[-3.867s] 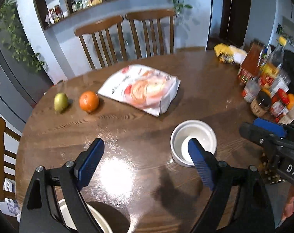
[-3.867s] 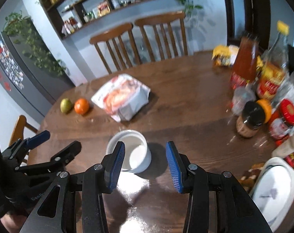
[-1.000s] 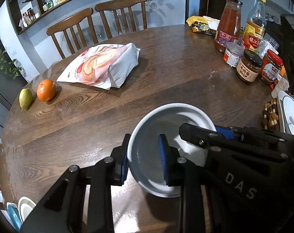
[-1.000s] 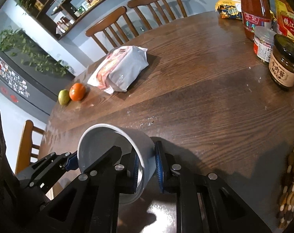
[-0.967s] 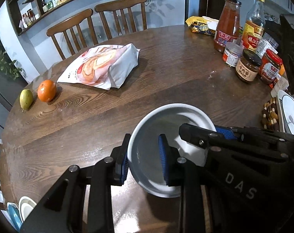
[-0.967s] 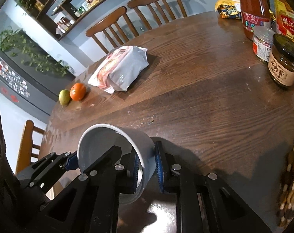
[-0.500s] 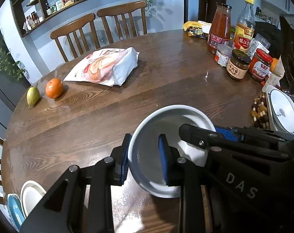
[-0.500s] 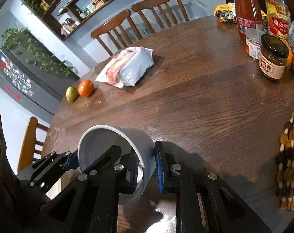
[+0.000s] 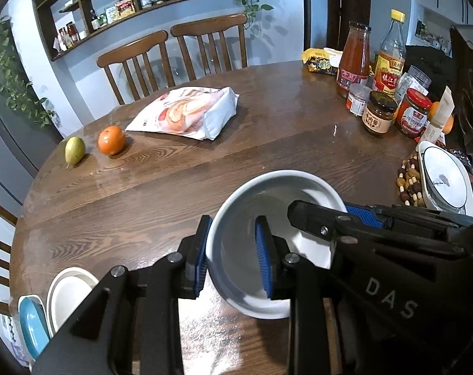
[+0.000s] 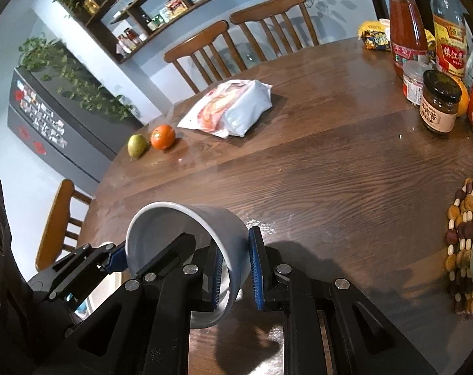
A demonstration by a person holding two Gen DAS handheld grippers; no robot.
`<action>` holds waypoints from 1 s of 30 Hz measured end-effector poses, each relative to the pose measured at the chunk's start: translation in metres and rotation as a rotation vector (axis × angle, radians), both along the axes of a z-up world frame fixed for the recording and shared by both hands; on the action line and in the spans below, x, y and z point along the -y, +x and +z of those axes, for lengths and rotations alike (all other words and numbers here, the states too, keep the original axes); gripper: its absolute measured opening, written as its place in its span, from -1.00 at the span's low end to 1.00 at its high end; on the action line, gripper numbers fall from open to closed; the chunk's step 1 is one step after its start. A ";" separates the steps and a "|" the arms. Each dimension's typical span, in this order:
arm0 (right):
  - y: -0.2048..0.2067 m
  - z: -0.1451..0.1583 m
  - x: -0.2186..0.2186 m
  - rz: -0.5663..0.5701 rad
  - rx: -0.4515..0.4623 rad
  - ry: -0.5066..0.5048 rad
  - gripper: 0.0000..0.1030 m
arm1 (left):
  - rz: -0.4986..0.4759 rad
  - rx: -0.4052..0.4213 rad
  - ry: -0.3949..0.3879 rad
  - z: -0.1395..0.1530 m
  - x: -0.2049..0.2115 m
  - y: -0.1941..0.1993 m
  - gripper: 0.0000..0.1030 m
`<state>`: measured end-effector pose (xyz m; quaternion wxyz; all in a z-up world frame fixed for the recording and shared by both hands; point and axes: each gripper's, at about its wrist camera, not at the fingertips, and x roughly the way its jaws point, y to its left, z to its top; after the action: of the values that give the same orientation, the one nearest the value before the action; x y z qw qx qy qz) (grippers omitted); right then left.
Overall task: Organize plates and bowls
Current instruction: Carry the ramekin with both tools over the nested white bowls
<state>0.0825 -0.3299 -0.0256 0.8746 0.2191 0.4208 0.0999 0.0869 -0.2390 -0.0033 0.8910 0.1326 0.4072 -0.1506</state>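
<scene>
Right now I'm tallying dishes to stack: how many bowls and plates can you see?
4. A white bowl held by both grippers; a white dish and a blue dish at the table's near-left edge; a patterned plate at the right edge. More may be hidden.

Both views are evenly lit and sharp at centre. Glare sits on the table (image 9: 205,328) at the bottom of the left view. In the right view, a dark shadow falls on the wood at lower centre. Fisheye bending curves the chairs (image 9: 133,62) and shelves (image 10: 161,3); the corners go black.
</scene>
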 end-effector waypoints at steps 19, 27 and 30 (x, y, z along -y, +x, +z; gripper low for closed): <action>-0.022 0.013 -0.024 0.051 0.024 -0.018 -0.63 | 0.044 0.029 -0.023 0.010 -0.027 -0.029 -0.52; -0.032 0.021 -0.036 0.053 0.037 -0.038 -0.64 | 0.046 0.044 -0.049 0.016 -0.040 -0.038 -0.52; -0.035 0.024 -0.042 0.048 0.042 -0.046 -0.63 | 0.040 0.050 -0.058 0.018 -0.047 -0.041 -0.52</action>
<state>0.0479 -0.2879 -0.0015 0.8855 0.1867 0.4095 0.1157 0.0459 -0.1923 0.0149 0.9072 0.1025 0.3828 -0.1412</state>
